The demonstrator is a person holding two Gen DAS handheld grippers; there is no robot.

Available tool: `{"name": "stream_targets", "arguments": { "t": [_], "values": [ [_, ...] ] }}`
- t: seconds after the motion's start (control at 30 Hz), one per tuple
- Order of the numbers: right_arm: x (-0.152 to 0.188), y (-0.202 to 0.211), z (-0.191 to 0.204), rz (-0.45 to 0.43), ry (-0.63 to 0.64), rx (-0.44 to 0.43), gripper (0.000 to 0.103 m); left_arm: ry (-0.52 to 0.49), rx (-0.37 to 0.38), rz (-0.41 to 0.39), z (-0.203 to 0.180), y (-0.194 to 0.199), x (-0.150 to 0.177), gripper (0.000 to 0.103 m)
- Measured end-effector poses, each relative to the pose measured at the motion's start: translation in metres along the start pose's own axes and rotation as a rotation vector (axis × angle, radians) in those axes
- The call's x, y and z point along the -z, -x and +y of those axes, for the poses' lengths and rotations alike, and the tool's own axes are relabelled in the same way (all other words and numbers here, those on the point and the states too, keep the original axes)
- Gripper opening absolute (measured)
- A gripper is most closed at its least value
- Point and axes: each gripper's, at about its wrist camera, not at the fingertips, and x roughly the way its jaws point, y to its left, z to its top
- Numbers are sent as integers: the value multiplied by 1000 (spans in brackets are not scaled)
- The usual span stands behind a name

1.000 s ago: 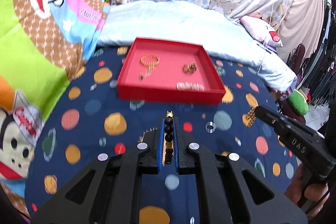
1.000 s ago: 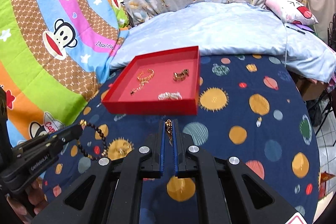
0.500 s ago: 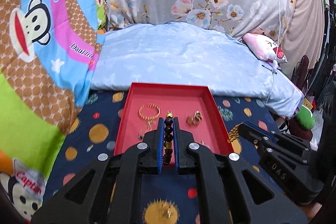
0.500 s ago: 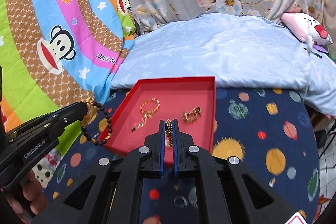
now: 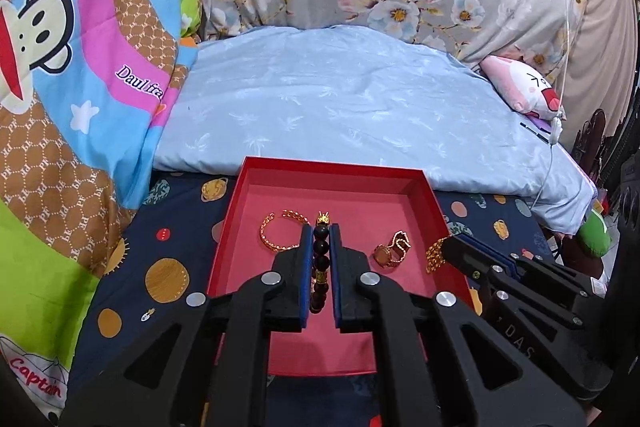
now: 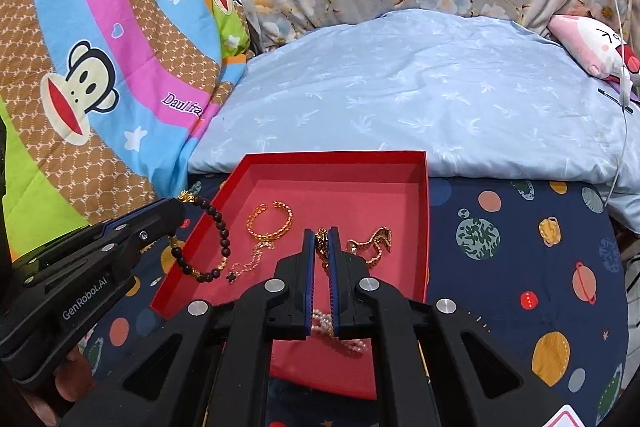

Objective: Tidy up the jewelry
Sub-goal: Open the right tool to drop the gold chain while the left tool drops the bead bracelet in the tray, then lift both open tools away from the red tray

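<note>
My left claw [image 5: 320, 251] is clamped on a dark bead bracelet [image 6: 218, 231]. In the right wrist view the bracelet hangs in a loop from the claw tips, over the left edge of the red tray [image 6: 425, 227]. My right claw [image 6: 321, 251] is squeezed on a small gold chain [image 6: 321, 242], and it hangs over the middle of the tray.

The red tray sits on the dark blue bed sheet with planets [image 6: 520, 267]. Behind the tray is a light blue blanket [image 6: 400, 95].

Inside the tray I count four things lying down. There is one gold open bangle [image 6: 270, 223] at the back left. There is one thin chain with a dark clover charm [image 6: 244, 267] just in front of it. There is one gold chunky piece [image 6: 370, 247] to the right of my right claw; I think it is a ring or a folded chain, but it is too small to tell. There is one pale pink pearl bracelet [image 6: 340, 335] near the front, partly hidden under my right claw.

So that makes two pieces in my claws and four in the tray.
</note>
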Motion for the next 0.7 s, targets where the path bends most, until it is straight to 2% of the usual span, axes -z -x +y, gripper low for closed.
{"name": "stream_targets", "arguments": {
  "t": [0.23,0.3,0.33,0.37,0.7],
  "values": [
    [0,-8,-3,1,-2,9,7,22,-16,2,8,-9,1,9],
    [0,-6,-2,-4,-1,11,9,34,-20,6,11,-9,2,21],
    [0,-5,-2,-6,-2,11,9,39,-30,5,12,-9,2,33],
    [0,-4,-3,-10,-4,11,9,41,-39,2,13,-8,3,38],
    [13,23,-6,-29,-21,11,9,58,-59,2,21,8,14,38]
  ]
}}
